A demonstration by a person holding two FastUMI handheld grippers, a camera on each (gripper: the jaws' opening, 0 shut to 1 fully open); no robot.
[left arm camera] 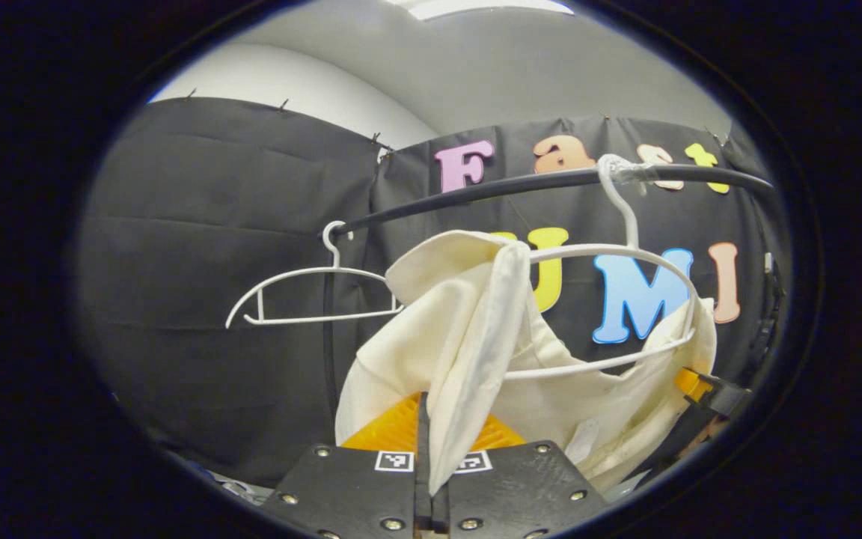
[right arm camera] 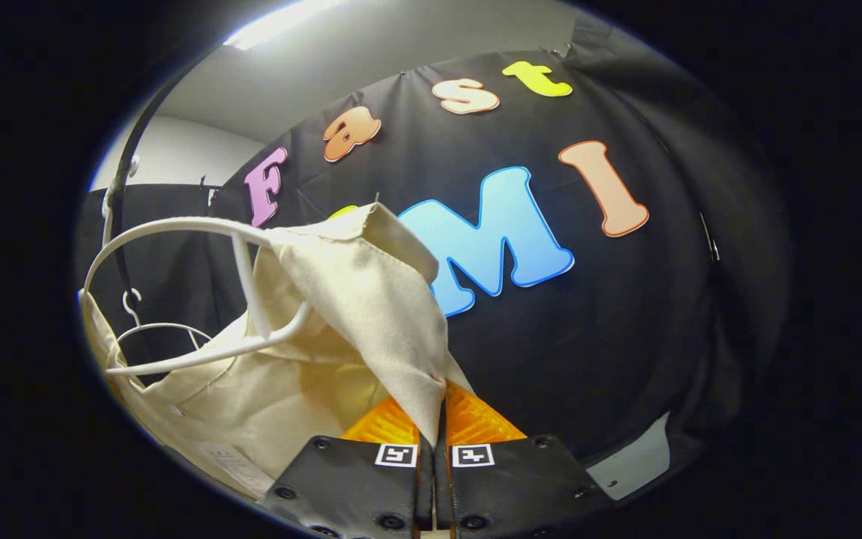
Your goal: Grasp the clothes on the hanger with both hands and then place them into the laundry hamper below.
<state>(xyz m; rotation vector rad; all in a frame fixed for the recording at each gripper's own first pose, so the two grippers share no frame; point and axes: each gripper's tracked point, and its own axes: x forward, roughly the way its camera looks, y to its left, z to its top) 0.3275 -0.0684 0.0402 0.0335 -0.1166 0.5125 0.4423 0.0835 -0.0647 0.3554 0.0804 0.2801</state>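
Note:
A cream garment (left arm camera: 468, 329) hangs on a white hanger (left arm camera: 625, 258) hooked over a black rail (left arm camera: 521, 183). In the left gripper view my left gripper (left arm camera: 427, 427) is shut on one shoulder of the cloth, whose fold runs down between the orange fingers (left arm camera: 390, 427). My right gripper (left arm camera: 700, 385) shows at the garment's far right edge. In the right gripper view my right gripper (right arm camera: 435, 419) is shut on the other shoulder of the cream garment (right arm camera: 371, 314), pinched between its orange fingers (right arm camera: 472, 419). The white hanger (right arm camera: 176, 224) curves to the left there.
A second, bare white hanger (left arm camera: 304, 296) hangs on the same rail to the left, also small in the right gripper view as a bare hanger (right arm camera: 154, 326). The black cloth wall (right arm camera: 610, 322) stands close behind. A vertical black post (left arm camera: 328, 352) drops from the rail's left end.

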